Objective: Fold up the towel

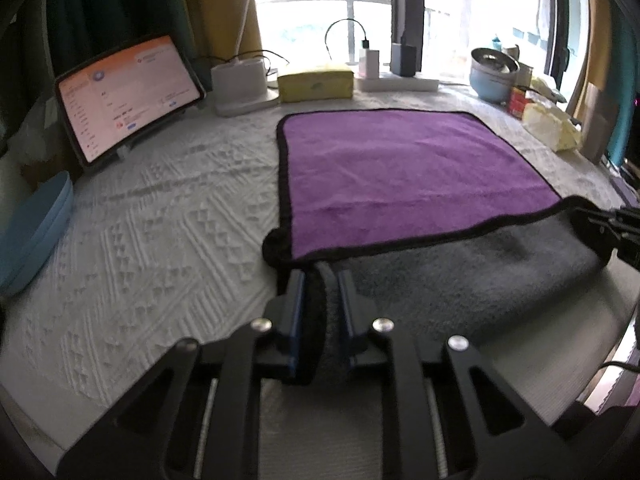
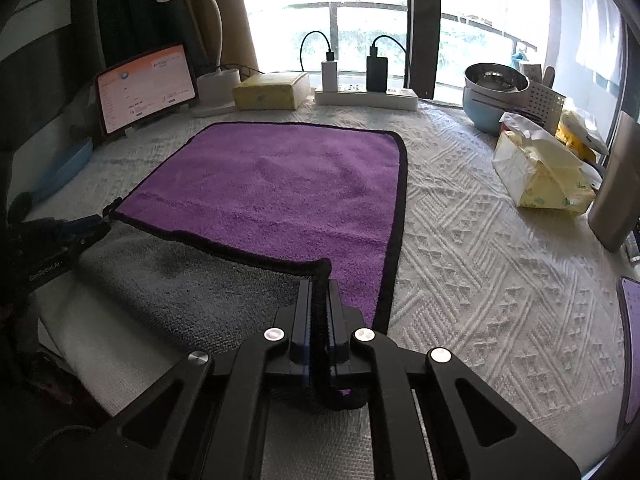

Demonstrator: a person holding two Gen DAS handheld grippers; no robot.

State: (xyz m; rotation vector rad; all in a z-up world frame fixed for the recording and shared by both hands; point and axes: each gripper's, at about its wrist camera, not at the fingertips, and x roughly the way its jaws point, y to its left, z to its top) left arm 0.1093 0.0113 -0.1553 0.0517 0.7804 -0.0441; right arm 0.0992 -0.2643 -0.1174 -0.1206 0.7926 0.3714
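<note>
A purple towel (image 1: 400,168) with black trim and a grey underside lies on the white textured tablecloth; it also shows in the right wrist view (image 2: 272,188). Its near edge is lifted and turned over, showing the grey side (image 1: 460,276). My left gripper (image 1: 320,276) is shut on the near left corner of the towel. My right gripper (image 2: 319,284) is shut on the near right corner. Each gripper shows at the edge of the other's view: the right one (image 1: 612,228), the left one (image 2: 80,228).
At the back stand a lit tablet (image 1: 128,96), a lamp base (image 1: 240,84), a yellow tissue pack (image 1: 316,82) and a power strip with chargers (image 2: 364,94). A blue bowl with a steel bowl (image 2: 492,96) and a tissue pack (image 2: 540,172) lie right. A blue plate (image 1: 32,232) sits left.
</note>
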